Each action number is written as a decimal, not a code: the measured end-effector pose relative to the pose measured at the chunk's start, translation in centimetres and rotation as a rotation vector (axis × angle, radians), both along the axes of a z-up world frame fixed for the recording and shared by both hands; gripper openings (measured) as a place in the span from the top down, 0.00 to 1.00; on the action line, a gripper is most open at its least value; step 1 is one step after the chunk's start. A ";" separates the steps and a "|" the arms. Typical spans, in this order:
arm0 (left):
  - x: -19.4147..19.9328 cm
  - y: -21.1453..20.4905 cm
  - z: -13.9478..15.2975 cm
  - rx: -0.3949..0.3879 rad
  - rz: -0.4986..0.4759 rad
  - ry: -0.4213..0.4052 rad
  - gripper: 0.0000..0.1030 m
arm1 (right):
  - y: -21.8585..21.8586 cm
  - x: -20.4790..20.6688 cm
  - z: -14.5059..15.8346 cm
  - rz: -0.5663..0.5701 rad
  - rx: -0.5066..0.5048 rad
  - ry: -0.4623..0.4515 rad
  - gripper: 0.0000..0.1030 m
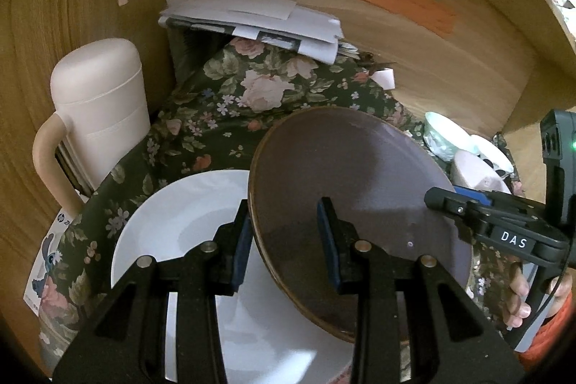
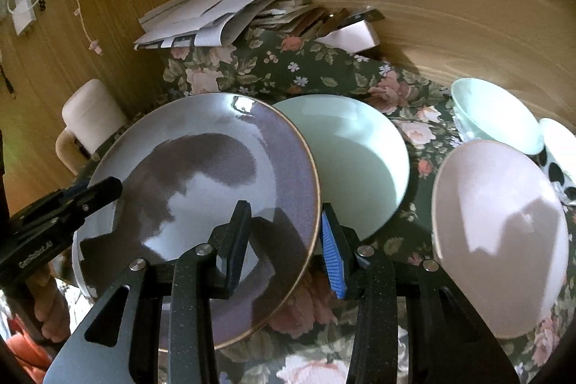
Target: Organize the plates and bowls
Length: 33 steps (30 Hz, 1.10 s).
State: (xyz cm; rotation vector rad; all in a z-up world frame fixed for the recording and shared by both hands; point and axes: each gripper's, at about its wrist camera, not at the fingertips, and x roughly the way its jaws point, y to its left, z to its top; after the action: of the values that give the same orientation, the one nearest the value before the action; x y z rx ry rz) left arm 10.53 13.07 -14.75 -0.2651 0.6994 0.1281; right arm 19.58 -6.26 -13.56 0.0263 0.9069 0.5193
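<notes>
A purple-brown plate point(image 1: 342, 175) with a thin gold rim hangs tilted above a white plate point(image 1: 180, 222) that lies on the floral cloth. My left gripper point(image 1: 284, 240) is shut on the plate's left rim, one pad under it and one over it. My right gripper point(image 2: 284, 240) is shut on the opposite rim of the same plate point(image 2: 201, 168). In the left wrist view the right gripper point(image 1: 442, 200) reaches in from the right. The left gripper point(image 2: 108, 189) shows at the left of the right wrist view.
A pale green dish point(image 2: 352, 161) lies just behind the held plate. A pink bowl point(image 2: 496, 240), a green bowl point(image 2: 493, 107) and a spotted cup point(image 2: 558, 161) stand to the right. A pink lidded mug point(image 1: 100, 110) stands left, papers point(image 1: 252, 20) at the back, wooden walls around.
</notes>
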 end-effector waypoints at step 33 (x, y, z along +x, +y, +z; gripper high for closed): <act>-3.2 -7.9 0.3 -0.029 -0.142 0.004 0.67 | -7.8 -7.8 0.5 -0.180 0.010 -0.026 0.68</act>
State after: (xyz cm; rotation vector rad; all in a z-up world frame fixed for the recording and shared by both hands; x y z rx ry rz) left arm 7.34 5.15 -14.41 -0.2426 0.7223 -0.0165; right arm 11.83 -14.03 -13.07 0.1094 0.8675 0.3565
